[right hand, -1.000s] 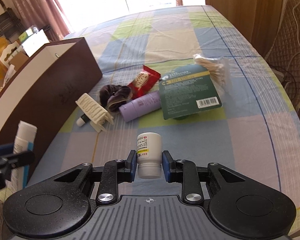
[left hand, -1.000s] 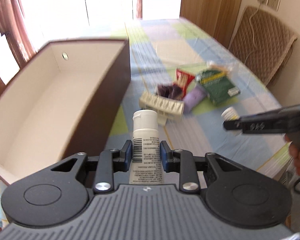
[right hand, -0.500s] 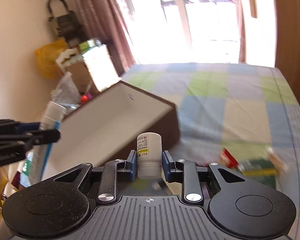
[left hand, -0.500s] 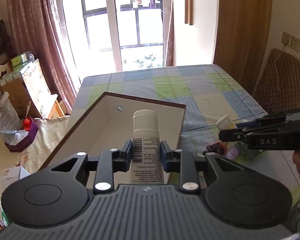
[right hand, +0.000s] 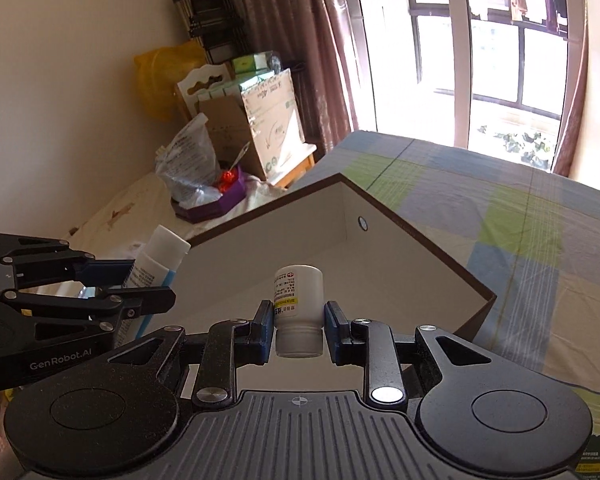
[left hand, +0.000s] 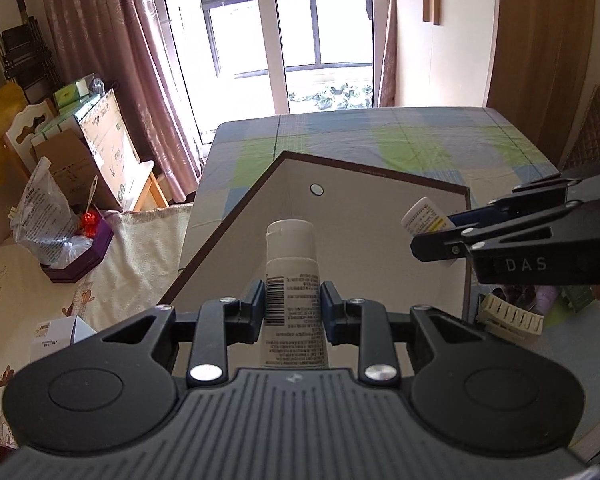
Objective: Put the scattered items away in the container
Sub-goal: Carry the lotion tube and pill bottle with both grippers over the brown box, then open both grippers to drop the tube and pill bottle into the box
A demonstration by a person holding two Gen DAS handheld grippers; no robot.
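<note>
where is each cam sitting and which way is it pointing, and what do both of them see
Left wrist: sits on the left gripper, looks forward and down into the open box toward the window; shows its own fingers shut on a white tube, plus the right gripper entering at right.
Right wrist: sits on the right gripper, looks into the box from the other side; its fingers are shut on a small white bottle, with the left gripper at left.
Shared: box, tube, bottle, both grippers, checked tablecloth.

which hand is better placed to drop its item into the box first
Left, narrowly. The left tongs hold the white squeeze tube centred over the brown box's pale interior. The right tongs hold the small white pill bottle nearer its rim.
</note>
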